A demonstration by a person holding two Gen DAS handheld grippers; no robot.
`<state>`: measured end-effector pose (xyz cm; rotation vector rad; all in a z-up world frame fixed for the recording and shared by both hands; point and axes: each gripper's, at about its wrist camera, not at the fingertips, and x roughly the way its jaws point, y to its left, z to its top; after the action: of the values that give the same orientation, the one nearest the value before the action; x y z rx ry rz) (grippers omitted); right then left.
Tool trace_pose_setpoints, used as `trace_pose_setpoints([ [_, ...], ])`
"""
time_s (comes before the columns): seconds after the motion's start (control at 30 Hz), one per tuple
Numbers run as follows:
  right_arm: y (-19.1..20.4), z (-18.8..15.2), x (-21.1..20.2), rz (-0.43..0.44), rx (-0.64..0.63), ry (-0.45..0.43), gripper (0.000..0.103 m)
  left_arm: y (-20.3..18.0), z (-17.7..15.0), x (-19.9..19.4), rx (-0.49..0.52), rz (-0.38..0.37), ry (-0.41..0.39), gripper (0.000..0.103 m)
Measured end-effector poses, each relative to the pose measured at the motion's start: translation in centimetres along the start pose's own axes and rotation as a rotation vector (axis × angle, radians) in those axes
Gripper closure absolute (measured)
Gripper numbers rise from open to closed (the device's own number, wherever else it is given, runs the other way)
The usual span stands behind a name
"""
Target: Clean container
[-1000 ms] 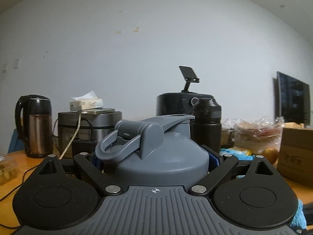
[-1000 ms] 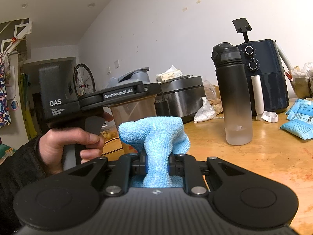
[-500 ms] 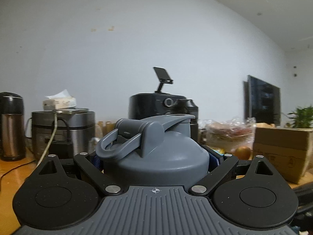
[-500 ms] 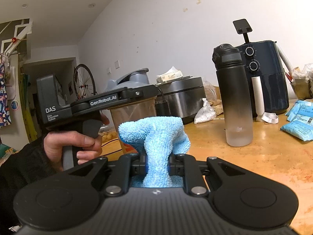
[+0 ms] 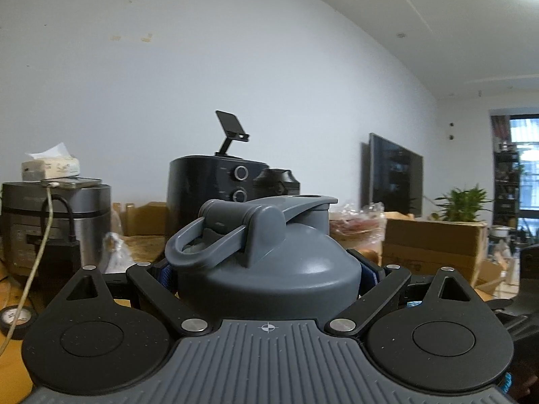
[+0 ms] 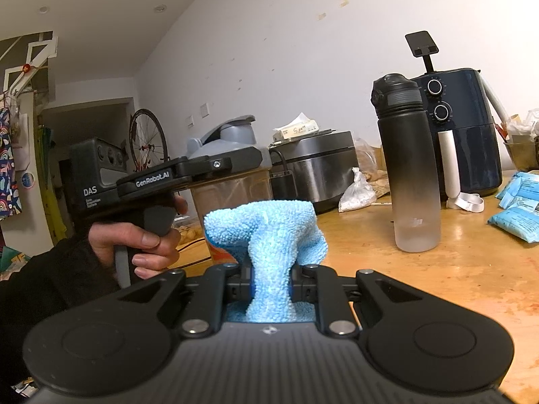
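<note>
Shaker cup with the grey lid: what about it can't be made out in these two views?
- Left wrist view: the shaker cup's body below the lid, hidden by the left gripper clamped around it.
- Right wrist view: the lower body and whether it rests on the table, hidden behind the blue cloth in the right gripper.
- Either view: any dirt inside; the tinted wall is blurry.

Left gripper [image 6: 235, 165]: matte black body, white "GenRobot.AI" and "DAS" lettering (small print below unreadable). Right gripper [image 6: 271, 289]: black linkage arms, silver rivets, ribbed grey top. Black sleeve [image 6: 43, 279].
</note>
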<state>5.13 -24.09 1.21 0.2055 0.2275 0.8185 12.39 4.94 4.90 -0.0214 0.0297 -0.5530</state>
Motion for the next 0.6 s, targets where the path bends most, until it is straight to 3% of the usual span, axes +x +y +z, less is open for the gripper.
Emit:
trace_pose_setpoints([
  [0.1,0.0,0.0,0.0,0.001,-0.001,0.002,0.092,-1.7,-0.3,-0.8,0.005,-0.028,-0.003,0.008],
  [0.4,0.2,-0.1,-0.1,0.004,-0.002,0.004,0.092,-1.5,-0.3,-1.3,0.005,-0.116,0.007,0.008],
  [0.6,0.3,-0.2,0.1,0.008,-0.006,0.009,0.092,-1.4,-0.2,-1.0,0.002,-0.127,0.019,0.008],
])
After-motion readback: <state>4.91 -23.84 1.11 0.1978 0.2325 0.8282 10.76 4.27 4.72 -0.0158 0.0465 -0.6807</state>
